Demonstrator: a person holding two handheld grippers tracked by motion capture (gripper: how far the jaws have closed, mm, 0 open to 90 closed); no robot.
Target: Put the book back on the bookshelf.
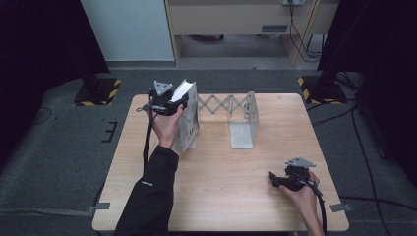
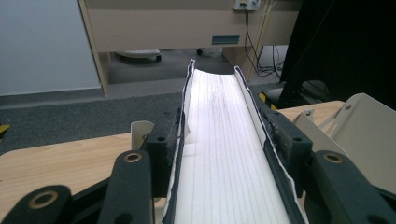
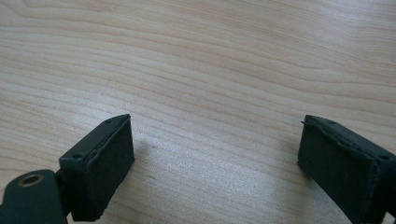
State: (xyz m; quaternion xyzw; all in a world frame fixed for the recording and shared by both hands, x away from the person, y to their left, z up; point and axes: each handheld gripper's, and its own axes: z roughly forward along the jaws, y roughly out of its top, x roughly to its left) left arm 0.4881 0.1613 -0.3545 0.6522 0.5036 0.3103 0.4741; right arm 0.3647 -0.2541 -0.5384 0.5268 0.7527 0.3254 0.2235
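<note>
A white book [image 1: 187, 115] stands upright on the wooden table [image 1: 221, 182], against the left plate of an expandable metal book rack [image 1: 231, 105]. My left gripper [image 1: 179, 102] is shut on the book's top edge. In the left gripper view the book's page edges [image 2: 224, 154] run between the two black pads [image 2: 285, 140], which press on both covers. My right gripper [image 1: 274, 179] rests low at the table's front right, open, nothing between its pads [image 3: 100, 163], with bare wood [image 3: 215, 116] under it.
The rack's right plate [image 1: 244, 125] stands near the table's middle back, joined by a scissor lattice [image 1: 216, 104]. Black stands with yellow-striped bases [image 1: 96, 91] flank the table's far corners. A wooden cabinet [image 1: 236, 19] is behind, on the grey floor.
</note>
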